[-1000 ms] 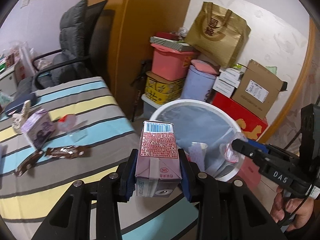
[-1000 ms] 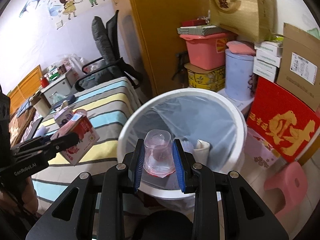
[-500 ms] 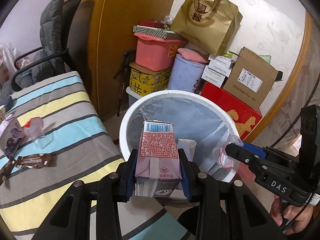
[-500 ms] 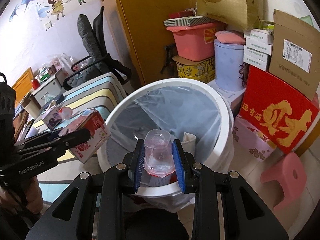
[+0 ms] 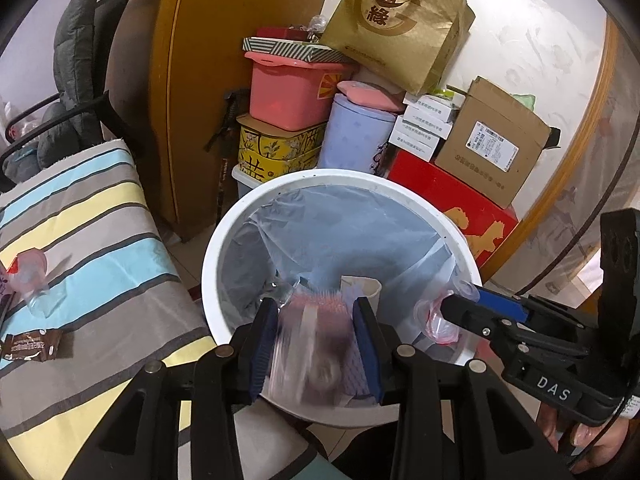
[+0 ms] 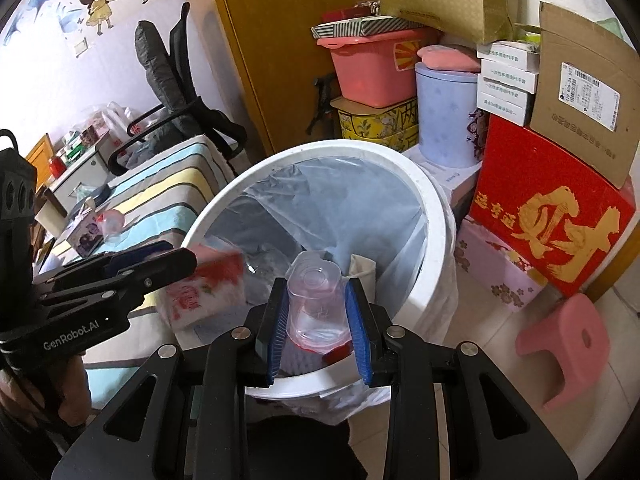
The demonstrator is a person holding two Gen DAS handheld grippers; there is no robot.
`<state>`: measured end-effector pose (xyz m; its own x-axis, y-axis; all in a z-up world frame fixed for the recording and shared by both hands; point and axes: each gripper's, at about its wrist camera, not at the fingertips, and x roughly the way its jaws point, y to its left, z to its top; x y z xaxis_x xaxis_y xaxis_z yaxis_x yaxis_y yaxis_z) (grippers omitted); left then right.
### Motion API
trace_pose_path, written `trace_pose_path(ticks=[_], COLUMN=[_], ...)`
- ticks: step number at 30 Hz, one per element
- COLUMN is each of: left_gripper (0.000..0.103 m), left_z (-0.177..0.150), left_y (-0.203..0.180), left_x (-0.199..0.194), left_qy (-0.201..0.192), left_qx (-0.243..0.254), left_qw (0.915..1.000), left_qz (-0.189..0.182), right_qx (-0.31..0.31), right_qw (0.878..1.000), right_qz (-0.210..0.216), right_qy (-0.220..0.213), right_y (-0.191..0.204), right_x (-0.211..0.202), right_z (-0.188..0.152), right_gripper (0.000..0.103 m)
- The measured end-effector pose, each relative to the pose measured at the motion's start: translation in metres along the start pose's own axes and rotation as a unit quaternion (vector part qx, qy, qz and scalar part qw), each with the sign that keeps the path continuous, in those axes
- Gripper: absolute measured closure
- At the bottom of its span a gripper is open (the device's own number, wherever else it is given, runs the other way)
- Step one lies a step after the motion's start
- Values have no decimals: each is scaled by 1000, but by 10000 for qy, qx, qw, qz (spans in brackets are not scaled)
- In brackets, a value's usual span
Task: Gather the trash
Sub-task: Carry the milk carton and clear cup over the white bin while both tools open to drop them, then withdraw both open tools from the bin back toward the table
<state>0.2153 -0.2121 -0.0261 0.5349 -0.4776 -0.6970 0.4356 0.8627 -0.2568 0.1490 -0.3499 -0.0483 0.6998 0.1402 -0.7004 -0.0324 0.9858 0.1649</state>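
Observation:
A white trash bin (image 5: pixel 460 236) with a clear liner stands on the floor beside the striped bed; it also shows in the right wrist view (image 6: pixel 436 208). My left gripper (image 5: pixel 316 344) is over the bin's near rim with its jaws apart, and the pink drink carton (image 5: pixel 308 348) is a blur between them, dropping loose. The carton shows in the right wrist view (image 6: pixel 204 284) under the left fingers. My right gripper (image 6: pixel 318 318) is shut on a clear plastic cup (image 6: pixel 316 304) above the bin's near edge.
On the striped bed (image 5: pixel 92 248) lie a clear cup with red lid (image 5: pixel 28 276) and a brown wrapper (image 5: pixel 32 346). Boxes, a pink tub (image 5: pixel 292 92) and a lilac canister (image 5: pixel 356 136) crowd behind the bin. A pink stool (image 6: pixel 564 340) stands right.
Both grippers moved over the bin. My left jaws opened and the pink carton, firmly gripped before, is now blurred and slipping down. The right gripper still grips the cup.

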Motion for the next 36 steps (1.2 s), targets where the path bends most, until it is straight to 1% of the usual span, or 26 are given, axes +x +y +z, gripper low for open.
trace_pose_path(ticks=[8, 9, 10, 12, 21, 29, 36], left_gripper=[63, 63, 63, 63, 63, 63, 63], left_z=[0, 0, -1, -1, -12, -32, -58], left_y=[6, 6, 8, 10, 21, 37, 56], left_x=[-13, -15, -18, -23, -55, -88, -109], left_qy=[-91, -104, -127, -159, -331, -498, -541], left_qx=[-118, -131, -148, -179, -310, -516, -627], left_qw=[9999, 9999, 9998, 9997, 9986, 9957, 9926], left_qz=[-20, 1, 21, 41, 260, 590, 893], right_qx=[39, 38, 37, 18, -144, -369, -535], right_qw=[9999, 9999, 9999, 9999, 9995, 9977, 9956], right_qz=[49, 59, 72, 81, 152, 456, 710], right_qy=[-81, -104, -116, -132, -230, -340, -299], right_y=[0, 1, 1, 2, 16, 38, 60], right_x=[-3, -3, -4, -5, -16, -28, -27], right_z=[2, 2, 2, 1, 3, -2, -8], right_gripper=[70, 67, 59, 52, 52, 52, 52])
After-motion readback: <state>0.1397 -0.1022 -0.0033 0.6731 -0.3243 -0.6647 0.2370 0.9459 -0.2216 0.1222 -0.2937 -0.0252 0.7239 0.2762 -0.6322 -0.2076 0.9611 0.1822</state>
